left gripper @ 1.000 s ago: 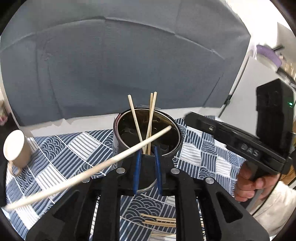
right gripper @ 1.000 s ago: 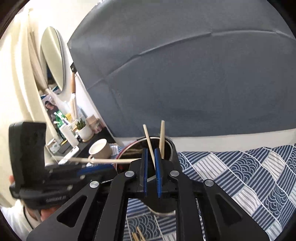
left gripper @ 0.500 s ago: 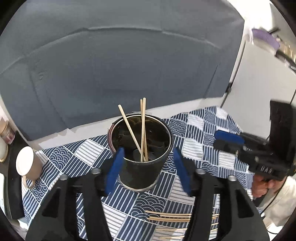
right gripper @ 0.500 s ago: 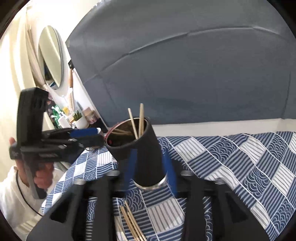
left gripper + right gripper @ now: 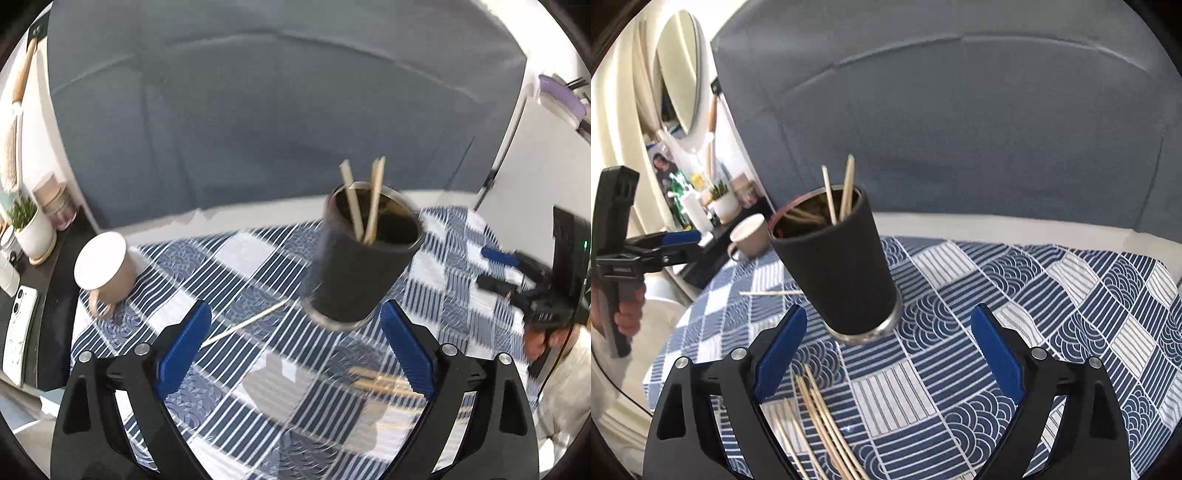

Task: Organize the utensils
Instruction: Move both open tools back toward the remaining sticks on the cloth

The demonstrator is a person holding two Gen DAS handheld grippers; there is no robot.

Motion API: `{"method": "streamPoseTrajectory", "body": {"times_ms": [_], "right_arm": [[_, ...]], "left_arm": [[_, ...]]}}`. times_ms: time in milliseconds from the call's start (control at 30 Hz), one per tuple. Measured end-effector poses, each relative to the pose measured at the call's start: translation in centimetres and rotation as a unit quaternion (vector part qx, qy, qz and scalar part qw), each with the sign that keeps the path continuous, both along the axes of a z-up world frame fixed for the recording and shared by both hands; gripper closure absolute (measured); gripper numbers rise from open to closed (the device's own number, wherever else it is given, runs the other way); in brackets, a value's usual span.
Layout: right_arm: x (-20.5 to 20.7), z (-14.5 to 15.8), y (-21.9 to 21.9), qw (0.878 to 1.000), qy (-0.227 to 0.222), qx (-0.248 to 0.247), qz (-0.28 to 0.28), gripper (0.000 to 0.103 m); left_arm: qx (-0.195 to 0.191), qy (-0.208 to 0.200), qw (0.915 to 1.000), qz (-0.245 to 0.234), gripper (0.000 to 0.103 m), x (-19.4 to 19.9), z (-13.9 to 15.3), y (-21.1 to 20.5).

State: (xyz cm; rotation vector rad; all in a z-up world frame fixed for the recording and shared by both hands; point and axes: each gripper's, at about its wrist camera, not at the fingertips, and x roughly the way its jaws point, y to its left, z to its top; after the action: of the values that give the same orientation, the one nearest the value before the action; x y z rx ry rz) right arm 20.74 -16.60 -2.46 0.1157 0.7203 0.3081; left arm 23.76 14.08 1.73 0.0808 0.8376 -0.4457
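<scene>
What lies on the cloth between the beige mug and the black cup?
One loose chopstick lies on the tablecloth between the beige mug and black cup; both wrist views show it.

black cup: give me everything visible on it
The black cup is a matte, tapered tumbler with a bare metal ring at its base and a shiny inner wall. It stands upright on the blue patterned tablecloth. Wooden chopsticks lean inside, tips above the rim. Neither gripper touches it.
</scene>
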Motion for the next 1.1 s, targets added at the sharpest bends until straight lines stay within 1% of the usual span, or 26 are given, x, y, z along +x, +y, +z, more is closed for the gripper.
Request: {"method": "streamPoseTrajectory", "body": {"times_ms": [133,300,500,567,667,867,933,1000,1033,1067,1100], "right_arm": [[0.7,-2.0,0.1,0.999,0.032,-0.021,-0.006,0.017],[1.4,-4.9,0.2,0.996,0.071,-0.054,-0.02,0.017],[1.2,-7.3,0.4,0.991,0.104,-0.076,-0.036,0.017],[1.1,-8.0,0.5,0.989,0.116,-0.083,-0.042,0.017],[0.9,-9.2,0.5,0.986,0.133,-0.086,-0.055,0.017],[0.3,-11.2,0.2,0.981,0.156,-0.086,-0.076,0.017],[0.2,-11.6,0.0,0.98,0.161,-0.084,-0.085,0.017],[0.1,-11.8,-0.2,0.979,0.163,-0.081,-0.094,0.017],[0.1,-11.8,-0.3,0.979,0.163,-0.08,-0.097,0.017],[0.1,-11.8,-0.4,0.978,0.164,-0.08,-0.099,0.017],[0.0,-11.8,-0.5,0.978,0.164,-0.078,-0.101,0.017]], "left_arm": [[0.018,0.043,0.9989,-0.008,0.012,1.0,-3.1,2.6],[0.045,0.085,0.9948,-0.032,0.012,3.2,-7.4,3.8],[0.067,0.115,0.9879,-0.08,0.015,5.4,-10.9,4.3],[0.071,0.121,0.9863,-0.087,0.016,6.3,-11.9,4.5],[0.076,0.133,0.9838,-0.094,0.018,7.6,-13.2,4.7],[0.095,0.137,0.9792,-0.115,0.021,9.1,-14.4,4.7],[0.102,0.14,0.9773,-0.122,0.024,9.4,-14.6,4.7],[0.122,0.142,0.9736,-0.131,0.033,9.6,-15.1,4.4],[0.14,0.136,0.9715,-0.135,0.035,9.6,-15.3,4.1],[0.146,0.129,0.9709,-0.14,0.036,9.5,-15.3,3.9],[0.144,0.13,0.9703,-0.144,0.038,9.5,-15.3,3.8]]}}
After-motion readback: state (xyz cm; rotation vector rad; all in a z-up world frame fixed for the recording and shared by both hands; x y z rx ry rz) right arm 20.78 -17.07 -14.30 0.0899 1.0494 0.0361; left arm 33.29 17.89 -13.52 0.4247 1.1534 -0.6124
